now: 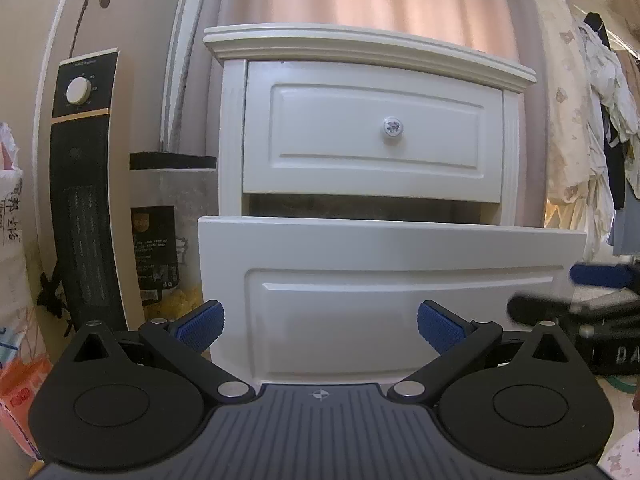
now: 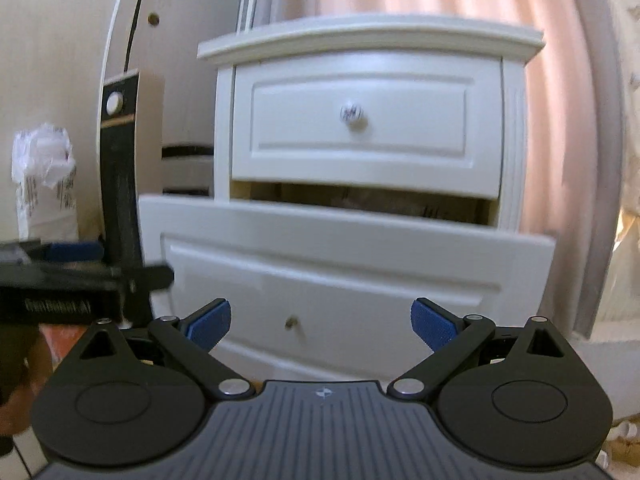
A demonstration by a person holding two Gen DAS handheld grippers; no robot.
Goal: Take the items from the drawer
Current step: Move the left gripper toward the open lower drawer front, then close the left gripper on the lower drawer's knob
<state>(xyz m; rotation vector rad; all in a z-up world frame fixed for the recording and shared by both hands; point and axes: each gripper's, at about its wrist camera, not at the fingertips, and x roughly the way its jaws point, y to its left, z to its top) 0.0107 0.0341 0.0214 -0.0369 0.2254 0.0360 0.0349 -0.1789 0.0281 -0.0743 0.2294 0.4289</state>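
The white nightstand (image 1: 368,52) stands at 12 o'clock from both tools, its lower drawer (image 1: 392,280) pulled out and its upper drawer (image 1: 372,132) shut. The left tool (image 1: 320,326) is spread wide and empty in front of the lower drawer's panel. The right tool (image 2: 320,324) is likewise spread and empty, with the drawer's small knob (image 2: 291,322) between its fingers. A black heater (image 1: 82,184) stands at 9 o'clock of the nightstand

Both wrist views face the white nightstand (image 1: 360,128) closely, from low down

Left gripper (image 1: 320,326) and right gripper (image 2: 321,324) level, side by side, jaws spread, empty.
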